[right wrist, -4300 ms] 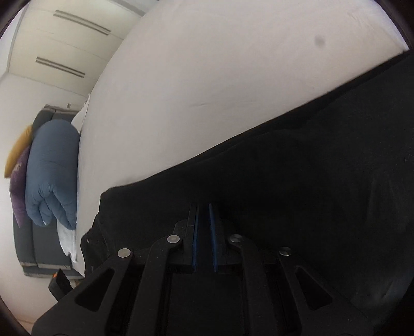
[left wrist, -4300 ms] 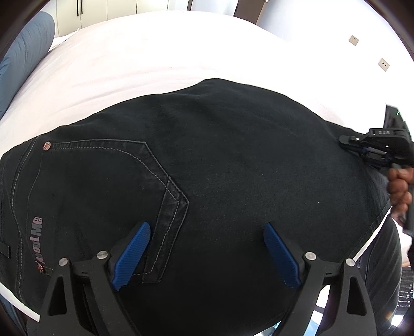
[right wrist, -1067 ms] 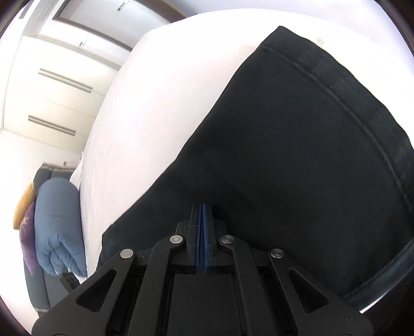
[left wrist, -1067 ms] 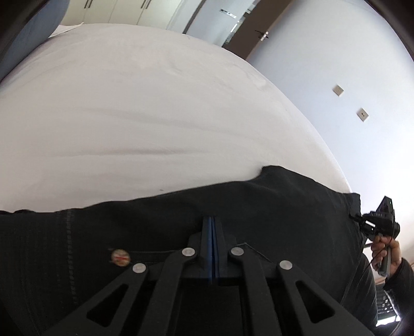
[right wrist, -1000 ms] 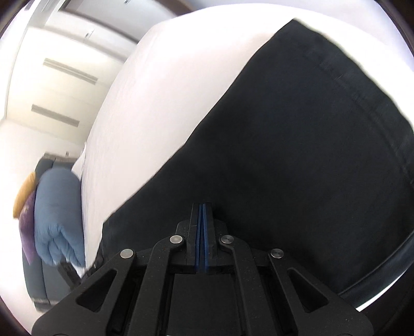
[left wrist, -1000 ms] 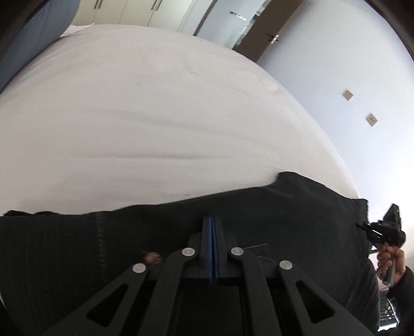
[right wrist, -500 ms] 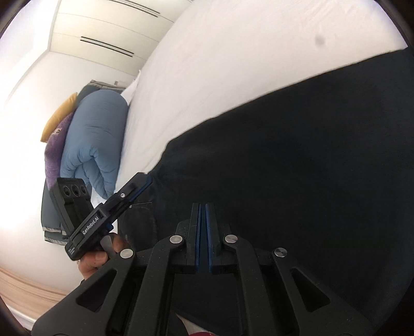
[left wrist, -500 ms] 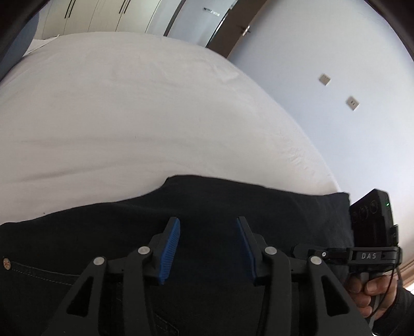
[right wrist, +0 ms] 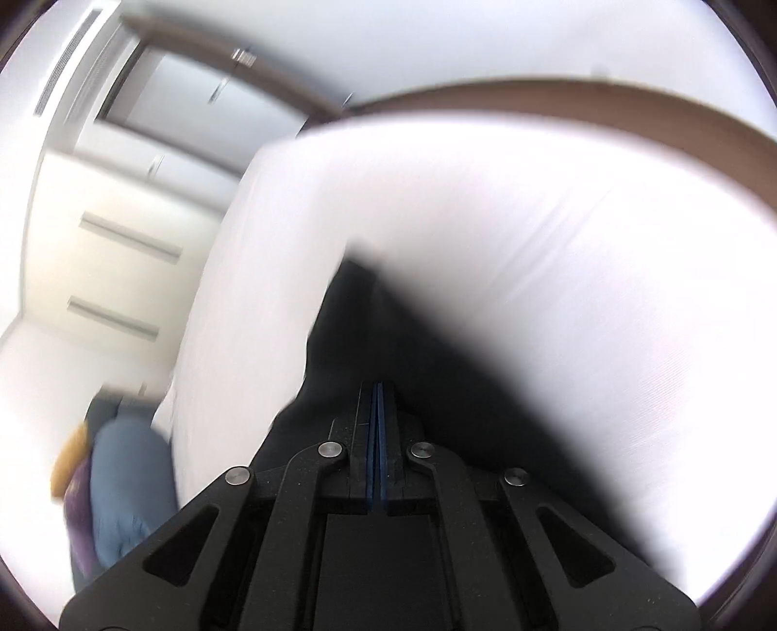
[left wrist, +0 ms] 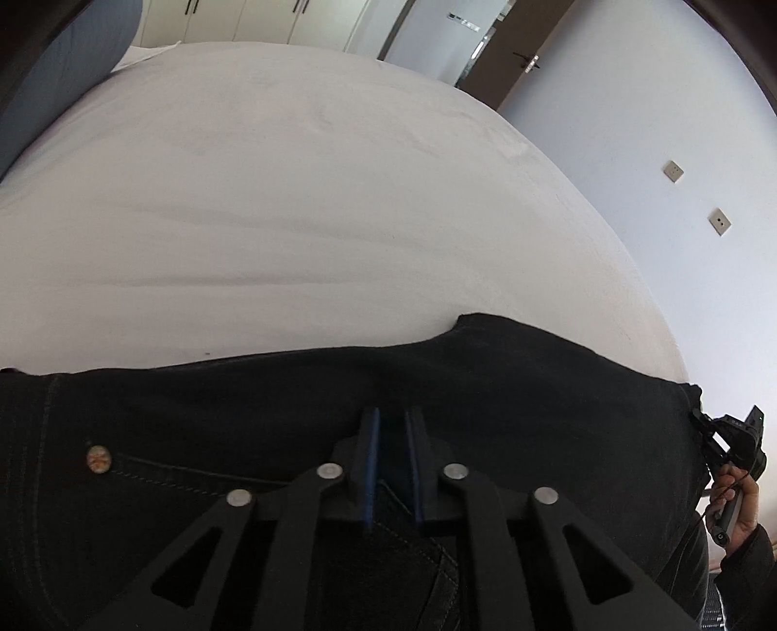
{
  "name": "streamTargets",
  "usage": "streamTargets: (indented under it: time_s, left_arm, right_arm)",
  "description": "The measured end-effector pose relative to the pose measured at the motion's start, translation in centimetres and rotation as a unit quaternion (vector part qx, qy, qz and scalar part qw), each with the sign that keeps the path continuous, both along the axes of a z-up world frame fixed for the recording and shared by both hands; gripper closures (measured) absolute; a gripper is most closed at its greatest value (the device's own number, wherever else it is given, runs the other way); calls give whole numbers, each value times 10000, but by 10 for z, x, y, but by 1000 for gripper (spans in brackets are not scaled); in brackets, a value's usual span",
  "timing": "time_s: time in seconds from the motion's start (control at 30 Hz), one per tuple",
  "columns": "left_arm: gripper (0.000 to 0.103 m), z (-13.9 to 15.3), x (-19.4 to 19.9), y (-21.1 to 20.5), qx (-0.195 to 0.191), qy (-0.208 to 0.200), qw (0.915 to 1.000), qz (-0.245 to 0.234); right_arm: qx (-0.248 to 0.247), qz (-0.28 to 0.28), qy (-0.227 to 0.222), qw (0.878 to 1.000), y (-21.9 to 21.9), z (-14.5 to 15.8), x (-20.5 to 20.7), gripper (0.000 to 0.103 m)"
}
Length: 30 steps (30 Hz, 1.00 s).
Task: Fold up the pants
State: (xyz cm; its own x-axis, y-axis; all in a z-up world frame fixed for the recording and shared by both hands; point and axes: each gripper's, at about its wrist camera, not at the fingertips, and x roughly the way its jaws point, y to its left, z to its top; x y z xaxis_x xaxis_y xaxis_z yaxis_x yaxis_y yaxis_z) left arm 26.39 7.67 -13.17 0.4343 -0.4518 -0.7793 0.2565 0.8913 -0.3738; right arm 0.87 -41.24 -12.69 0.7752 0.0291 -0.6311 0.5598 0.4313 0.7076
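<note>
Black jeans (left wrist: 485,388) lie across the near part of a white bed (left wrist: 291,194), with a metal rivet (left wrist: 99,458) and pocket stitching at the left. My left gripper (left wrist: 390,417) sits low over the jeans, its blue pads a narrow gap apart with dark cloth between them. My right gripper (right wrist: 378,388) is shut on a fold of the jeans (right wrist: 349,330), which stretches away from it in a blurred view. It also shows at the far right of the left wrist view (left wrist: 728,437), at the jeans' right end.
A blue pillow (right wrist: 121,480) and a yellow and purple one lie at the bed's left end. White wardrobe doors (left wrist: 243,19) and a dark door (left wrist: 515,53) stand beyond the bed. A wall with two sockets (left wrist: 718,221) is on the right.
My left gripper's jaws have narrowed from wide open to a small gap on the jeans. My right gripper has swung fast, pulling its fold of cloth; the view is blurred.
</note>
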Motion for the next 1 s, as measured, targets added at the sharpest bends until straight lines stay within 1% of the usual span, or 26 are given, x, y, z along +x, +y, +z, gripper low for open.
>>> streamTargets:
  time_s: [0.03,0.07,0.1,0.13,0.2,0.27,0.3,0.33,0.37,0.4,0.43,0.47,0.5,0.53,0.57,0.6,0.63,0.67,0.7,0.77,0.8,0.83,0.93,1.0]
  left_arm:
    - [63,9,-5,2,-6,-55,9999,111]
    - [49,17,-9,2,-29,-126,9997,199]
    - [44,24,-16,1,-95,-210,9993,282]
    - [38,31,-24,0,-240,-268,9988,333]
    - [36,40,-45,-17,-629,-261,9974,231]
    - [35,40,-68,-38,-798,-210,9966,0]
    - [35,38,-81,-53,-872,-138,9960,-140]
    - [35,33,-91,-68,-918,-64,9954,-267]
    - [35,28,-99,-75,-916,-10,9952,-350]
    - [35,21,-106,-82,-850,45,9956,-396]
    - [35,9,-113,-87,-678,149,9968,-396]
    - [38,0,-114,-88,-570,245,9974,-359]
    - [42,-7,-115,-86,-560,300,9975,-320]
    - [51,-10,-114,-79,-647,295,9971,-254]
    - [59,-12,-112,-74,-708,345,9967,-221]
    - [62,-13,-108,-69,-737,405,9963,-167]
    - [64,-13,-105,-66,-726,417,9964,-129]
    - [64,-13,-103,-63,-696,396,9967,-110]
    - [65,-13,-101,-60,-682,380,9969,-94]
    - [74,-16,-102,-52,-736,414,9964,-61]
    - [77,-19,-98,-54,-751,434,9962,-15]
    - [81,-20,-97,-54,-751,437,9962,14]
    - [85,-23,-100,-46,-780,443,9959,66]
    - [92,-24,-103,-41,-768,475,9959,106]
  right_arm:
    - [-185,-172,33,9997,-5,11,-8,103]
    - [-257,-267,-24,9993,-6,20,-15,95]
    - [-195,-245,-138,9994,-2,25,-18,96]
    - [-43,-27,-392,9992,7,30,-17,96]
    - [101,620,-674,9957,45,36,-7,96]
    - [399,1504,-855,9841,112,30,13,96]
    - [548,1939,-805,9762,145,22,22,96]
    - [699,2261,-754,9687,174,14,28,96]
    - [902,2646,-690,9576,208,1,38,96]
    - [979,2943,-551,9491,247,-11,51,96]
    - [906,3236,-309,9414,277,-25,56,96]
    - [781,3419,-98,9364,286,-37,56,96]
    - [660,3454,67,9361,280,-49,49,103]
    - [725,3401,44,9376,280,-58,51,103]
    - [908,3241,-21,9416,271,-65,49,103]
    - [990,2969,-76,9497,259,-70,47,103]
    - [978,2735,-116,9568,224,-71,34,103]
    - [931,2469,-157,9644,200,-71,27,103]
    - [879,2233,-184,9706,165,-67,12,103]
    - [789,1674,-261,9824,102,-72,-26,103]
    - [753,1423,-301,9865,78,-70,-36,103]
    - [708,1161,-301,9902,44,-65,-46,103]
    - [502,540,-279,9969,-1,-61,-62,103]
    - [488,269,-333,9979,-27,-61,-68,103]
